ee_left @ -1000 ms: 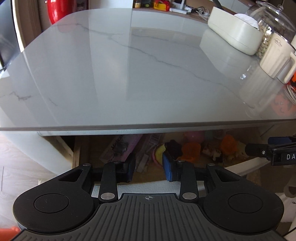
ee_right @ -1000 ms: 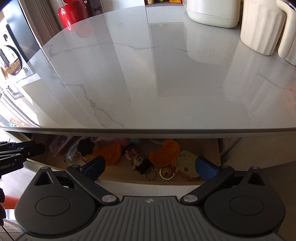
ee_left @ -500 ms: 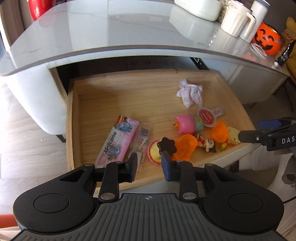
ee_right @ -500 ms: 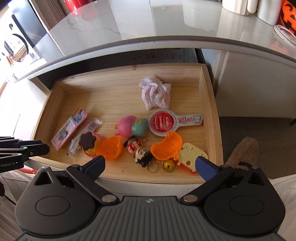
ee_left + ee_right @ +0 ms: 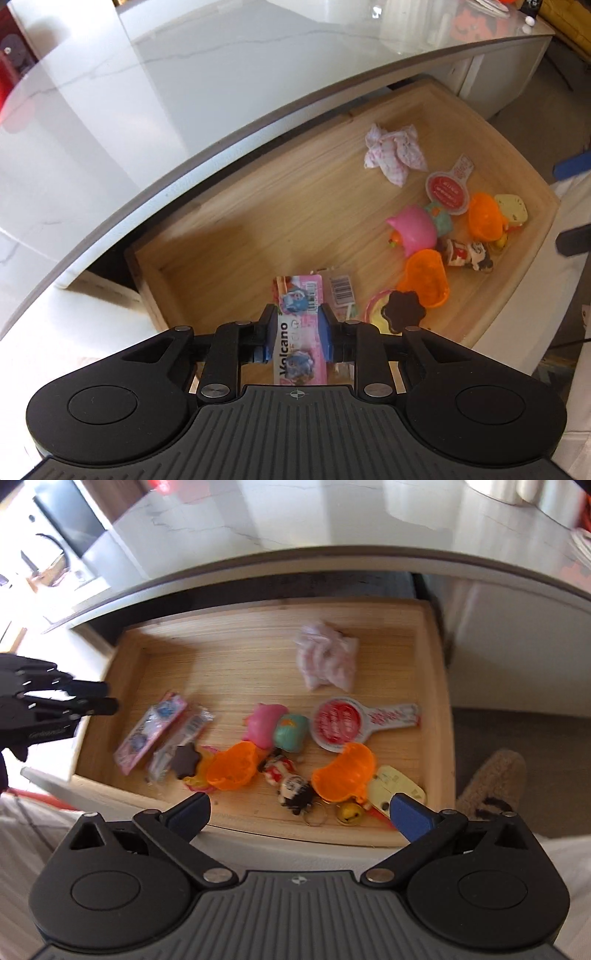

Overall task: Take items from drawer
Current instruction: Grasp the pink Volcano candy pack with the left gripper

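Fingers of the left gripper (image 5: 298, 341) have just been closing and flank the pink Volcano packet (image 5: 300, 334), pads at its edges; whether they press it, I cannot tell
The packet lies at about 7 o'clock in the open wooden drawer (image 5: 441, 716), beside a barcoded sachet (image 5: 341, 291); the right gripper (image 5: 299, 814) hangs spread wide and empty at 6 o'clock over the drawer's front edge, above an orange shell (image 5: 343, 773) and a keyring doll (image 5: 290, 781)

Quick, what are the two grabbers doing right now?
Left gripper: partly open, jaws just been closing, over the pink packet, not gripping it.
Right gripper: wide open, empty.
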